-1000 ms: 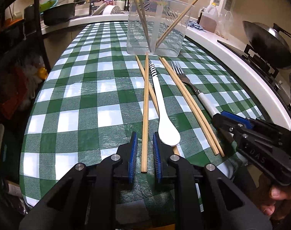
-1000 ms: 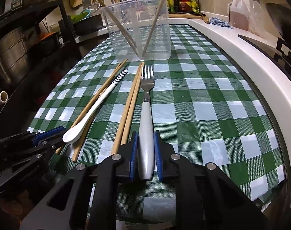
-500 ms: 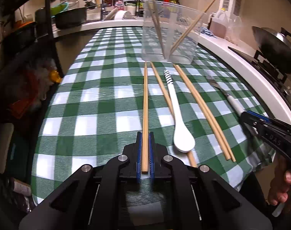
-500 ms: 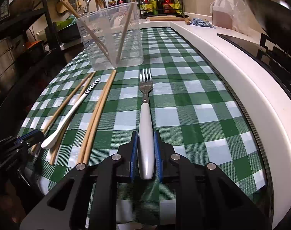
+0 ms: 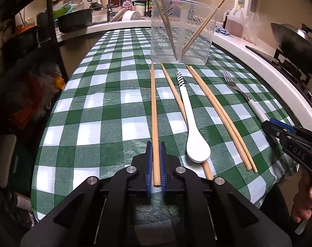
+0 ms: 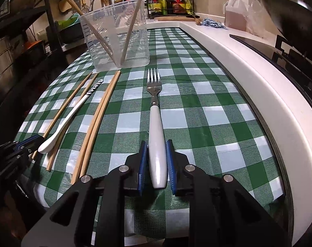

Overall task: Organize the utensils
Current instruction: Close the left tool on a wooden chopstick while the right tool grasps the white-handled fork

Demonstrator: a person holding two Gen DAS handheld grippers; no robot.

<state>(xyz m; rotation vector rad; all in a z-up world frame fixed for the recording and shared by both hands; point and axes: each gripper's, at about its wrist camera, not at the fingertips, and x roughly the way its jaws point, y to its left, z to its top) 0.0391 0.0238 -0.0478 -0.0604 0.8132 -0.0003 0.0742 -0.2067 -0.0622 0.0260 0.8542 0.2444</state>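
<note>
Lifting slowly is best: the chopstick point(image 5: 154, 123) is pinched by the left gripper point(image 5: 155, 162), the fork point(image 6: 157, 135) hugged by the right gripper point(image 6: 156, 164), the tub point(image 5: 182, 30) waiting at 12 o'clock.

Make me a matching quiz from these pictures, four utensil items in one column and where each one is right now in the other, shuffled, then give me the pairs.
Column 1
1. single chopstick
2. fork
3. white spoon
4. clear container

Column 2
A. between the right gripper's blue pads
B. standing at the far end of the checked cloth, chopsticks leaning inside
C. clamped in the left gripper
D. lying across a chopstick on the cloth, in no gripper

Pairs: 1-C, 2-A, 3-D, 4-B
</note>
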